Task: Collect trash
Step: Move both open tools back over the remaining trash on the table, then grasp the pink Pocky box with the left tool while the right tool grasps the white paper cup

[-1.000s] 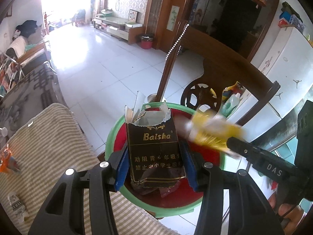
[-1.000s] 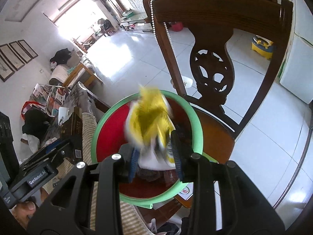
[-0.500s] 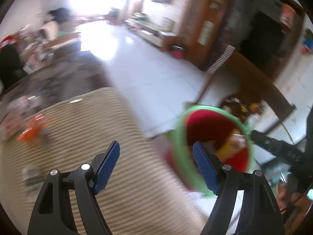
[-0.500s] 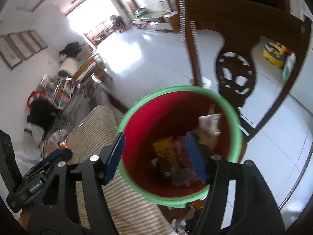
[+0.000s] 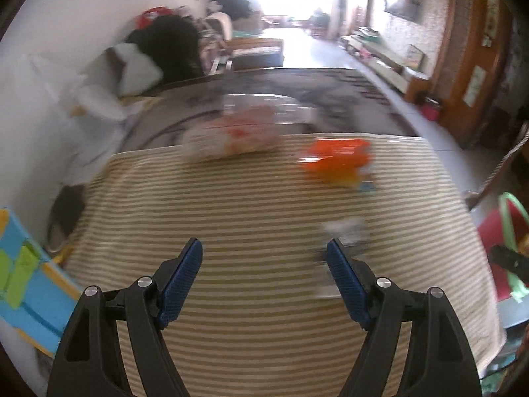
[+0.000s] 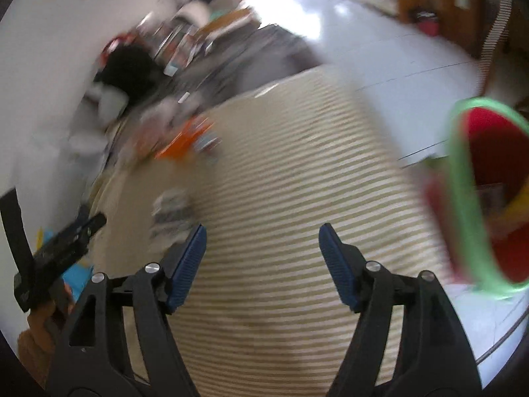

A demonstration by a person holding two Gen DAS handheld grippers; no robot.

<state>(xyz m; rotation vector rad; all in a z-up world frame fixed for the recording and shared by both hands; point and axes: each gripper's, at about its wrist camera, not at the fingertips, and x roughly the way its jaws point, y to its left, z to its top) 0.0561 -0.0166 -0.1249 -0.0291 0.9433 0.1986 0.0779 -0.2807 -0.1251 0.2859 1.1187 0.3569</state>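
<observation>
My left gripper [image 5: 264, 243] is open and empty above a beige striped cloth [image 5: 248, 297]. On the cloth lie a small crumpled grey-white wrapper [image 5: 344, 231] just beyond the right finger, an orange wrapper [image 5: 334, 162] further off, and a blurred clear packet with red print [image 5: 231, 135]. My right gripper [image 6: 263, 228] hangs over the same cloth; its jaws are opening with nothing between them. The small wrapper [image 6: 172, 211] lies by its left finger, the orange wrapper [image 6: 183, 142] beyond. The red bin with a green rim [image 6: 463, 182] stands at the right, with trash inside.
The bin's rim [image 5: 507, 218] shows at the right edge past the cloth. A blue and green box [image 5: 23, 281] and a dark shoe [image 5: 62, 218] lie left of the cloth. Beyond it is a dark tabletop [image 5: 330, 92]. White tiled floor [image 6: 380, 56] lies to the right.
Both grippers let go of their trash over the bin, opened, and swung left over the striped cloth. The bin has slid to the right edge of both views.
</observation>
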